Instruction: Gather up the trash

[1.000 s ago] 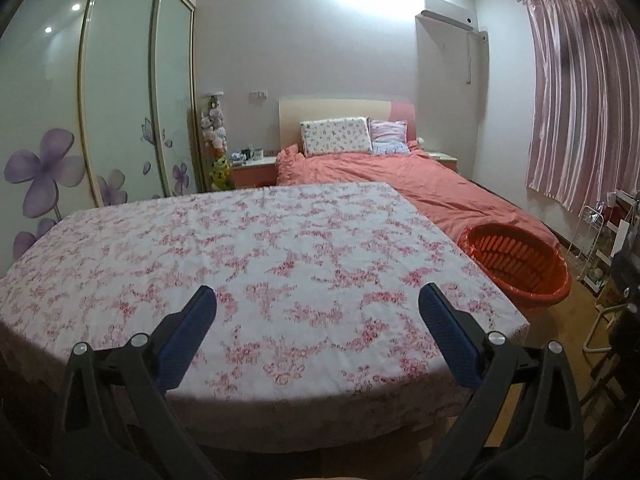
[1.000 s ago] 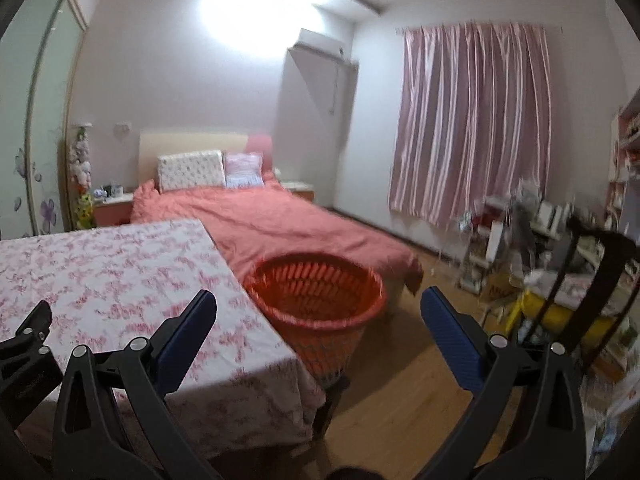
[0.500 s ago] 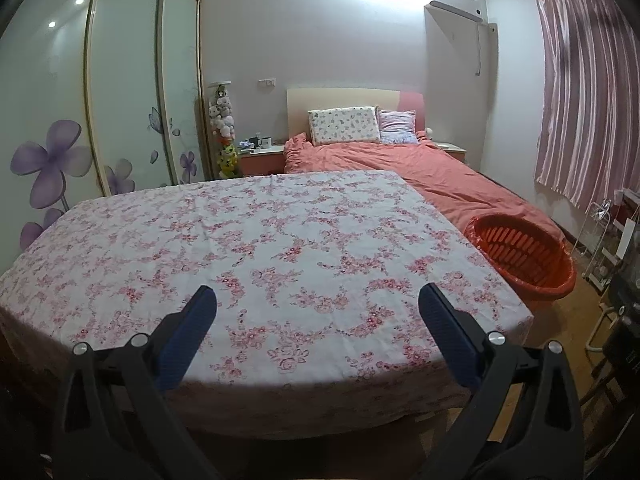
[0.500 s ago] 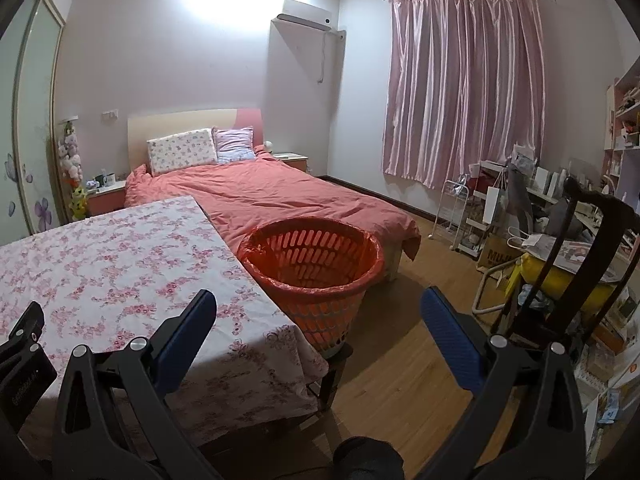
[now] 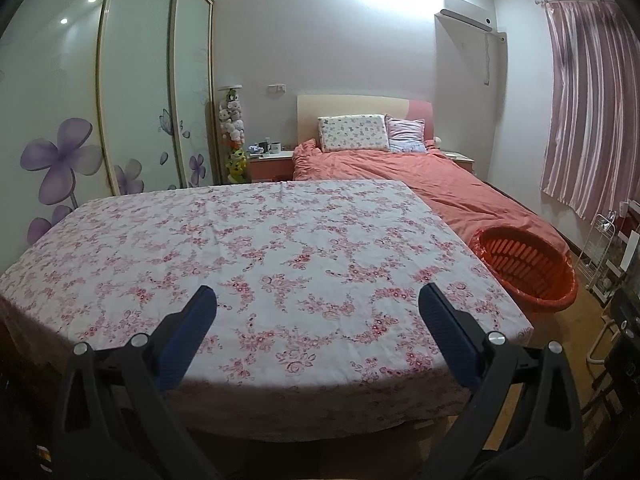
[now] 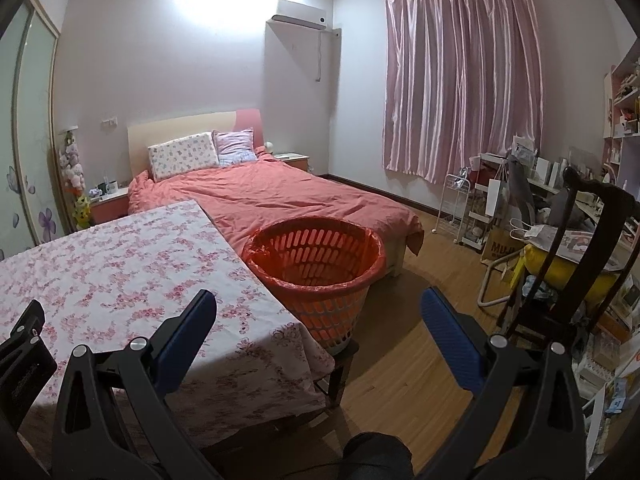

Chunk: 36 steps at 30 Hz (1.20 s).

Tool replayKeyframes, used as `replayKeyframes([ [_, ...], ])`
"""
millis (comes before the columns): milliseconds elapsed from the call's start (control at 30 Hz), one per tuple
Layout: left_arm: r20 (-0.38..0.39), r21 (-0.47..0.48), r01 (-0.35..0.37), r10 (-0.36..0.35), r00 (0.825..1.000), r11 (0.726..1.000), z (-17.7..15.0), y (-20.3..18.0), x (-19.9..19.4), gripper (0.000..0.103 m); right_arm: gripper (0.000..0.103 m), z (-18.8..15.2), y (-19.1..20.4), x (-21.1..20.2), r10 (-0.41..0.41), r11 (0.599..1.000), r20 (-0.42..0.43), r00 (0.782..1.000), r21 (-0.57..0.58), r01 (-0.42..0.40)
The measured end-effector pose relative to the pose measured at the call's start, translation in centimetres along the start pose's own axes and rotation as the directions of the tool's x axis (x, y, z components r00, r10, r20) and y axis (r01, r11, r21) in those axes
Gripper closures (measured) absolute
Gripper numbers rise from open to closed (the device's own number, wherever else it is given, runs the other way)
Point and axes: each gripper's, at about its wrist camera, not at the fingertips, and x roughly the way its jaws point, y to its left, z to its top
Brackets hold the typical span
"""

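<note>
**Inspector:** Your left gripper (image 5: 318,312) is spread wide with nothing between its blue pads, low in the frame over the near edge of the table (image 5: 256,248). The flowered cloth covers the whole top and hangs over the sides. I see no loose item on it.

**Operator:** And the right one?

**Inspector:** Your right gripper (image 6: 319,316) is also released and holds nothing. It sits at the bottom of the frame, over the table's right corner and the wooden floor (image 6: 400,364).

**Operator:** Where is the bin?

**Inspector:** The orange basket (image 6: 316,276) with its red liner stands upright at centre frame in your right view, raised on a dark support, just beside the table's right edge and the foot of the bed (image 6: 280,196). In your left view it shows at the right edge, rim only (image 5: 524,264). What lies inside it, I cannot tell.

**Operator:** Anything else around?

**Inspector:** A dark chair (image 6: 576,264) with a yellow cushion at lower right, a white wire rack (image 6: 460,208) and bags behind it. Pink curtain (image 6: 460,80) at upper right. Wardrobe doors (image 5: 120,92) with purple flowers fill the upper left of your left view.
</note>
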Motion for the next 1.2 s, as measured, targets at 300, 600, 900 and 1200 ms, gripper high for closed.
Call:
replayKeyframes([
  [300,0.004,0.0,-0.006,0.006,1.0,1.0,0.01,0.08,-0.13,0.004,0.002,0.12,0.07,0.08,-0.003,1.0,-0.016,1.0,0.013,0.003],
  [600,-0.003,-0.011,-0.01,0.01,1.0,1.0,0.04,0.46,-0.15,0.004,0.002,0.07,0.02,0.39,0.014,1.0,-0.043,0.999,0.023,-0.013],
  [900,-0.01,-0.013,-0.01,0.01,1.0,1.0,-0.11,0.47,-0.11,0.004,0.002,-0.27,0.09,0.68,0.027,0.999,-0.075,0.997,0.022,-0.026],
  [1200,-0.013,-0.015,-0.01,0.01,1.0,1.0,-0.24,0.5,-0.1,0.004,0.002,-0.22,0.16,0.51,0.033,0.999,-0.07,0.997,0.017,-0.032],
])
